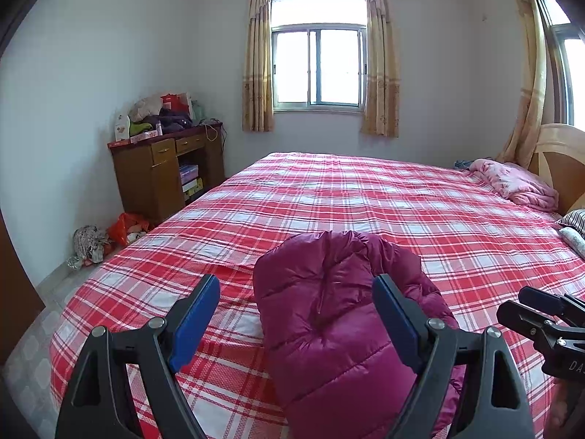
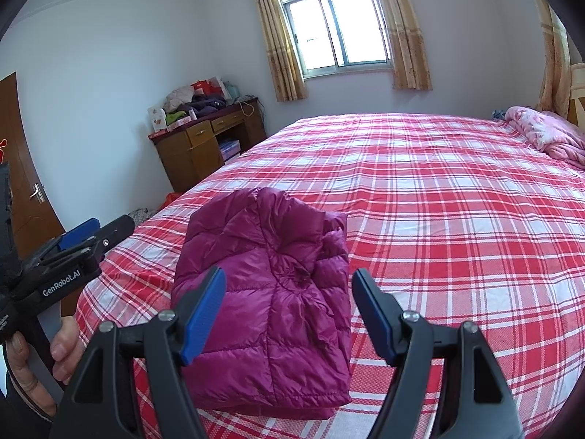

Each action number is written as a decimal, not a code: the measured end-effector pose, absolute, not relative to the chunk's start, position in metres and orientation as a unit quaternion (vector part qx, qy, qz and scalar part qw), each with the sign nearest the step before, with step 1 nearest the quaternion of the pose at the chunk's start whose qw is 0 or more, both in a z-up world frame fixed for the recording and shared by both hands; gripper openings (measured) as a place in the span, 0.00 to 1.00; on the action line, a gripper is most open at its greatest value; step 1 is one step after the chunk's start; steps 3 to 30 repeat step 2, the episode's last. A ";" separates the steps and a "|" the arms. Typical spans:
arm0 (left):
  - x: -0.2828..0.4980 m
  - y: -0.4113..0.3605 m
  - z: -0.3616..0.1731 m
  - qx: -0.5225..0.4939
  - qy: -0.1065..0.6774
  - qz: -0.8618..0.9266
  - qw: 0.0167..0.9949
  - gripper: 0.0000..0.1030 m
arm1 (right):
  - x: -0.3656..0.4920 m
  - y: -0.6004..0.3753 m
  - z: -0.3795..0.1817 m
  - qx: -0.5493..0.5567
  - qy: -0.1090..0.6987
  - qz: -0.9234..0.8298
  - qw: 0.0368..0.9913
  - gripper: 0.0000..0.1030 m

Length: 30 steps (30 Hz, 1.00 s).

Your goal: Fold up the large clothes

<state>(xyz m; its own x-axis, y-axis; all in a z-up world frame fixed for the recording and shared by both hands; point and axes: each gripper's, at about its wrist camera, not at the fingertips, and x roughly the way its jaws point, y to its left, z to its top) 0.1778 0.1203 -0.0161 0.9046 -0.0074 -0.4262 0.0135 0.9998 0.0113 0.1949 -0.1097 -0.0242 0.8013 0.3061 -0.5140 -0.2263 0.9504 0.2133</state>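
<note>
A magenta quilted down jacket (image 1: 329, 314) (image 2: 270, 292) lies folded into a compact bundle on the near part of the red plaid bed (image 1: 365, 197) (image 2: 438, 201). My left gripper (image 1: 296, 314) hovers above its left side, open, blue pads wide apart and not pressing the cloth. My right gripper (image 2: 289, 307) hangs above the jacket's near right part, also open and holding nothing. The right gripper (image 1: 541, 314) shows at the right edge of the left wrist view; the left gripper (image 2: 91, 234) shows at left in the right wrist view, held by a hand (image 2: 55, 351).
A pink blanket (image 1: 515, 183) (image 2: 544, 135) and a striped pillow (image 1: 574, 219) lie by the wooden headboard (image 1: 563, 157). A cluttered wooden desk (image 1: 164, 172) (image 2: 204, 142) stands beyond the bed's left side, bags (image 1: 109, 237) on the floor by it. A brown door (image 2: 22, 168) is at left.
</note>
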 end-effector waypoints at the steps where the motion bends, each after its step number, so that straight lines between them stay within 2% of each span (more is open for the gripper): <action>1: 0.178 0.119 -0.016 0.009 0.218 -0.005 0.976 0.83 | 0.194 -0.110 -0.024 0.071 0.282 0.140 0.946 0.72; 30: 0.178 0.119 -0.016 0.008 0.220 -0.007 0.975 0.83 | 0.194 -0.111 -0.024 0.072 0.282 0.139 0.947 0.72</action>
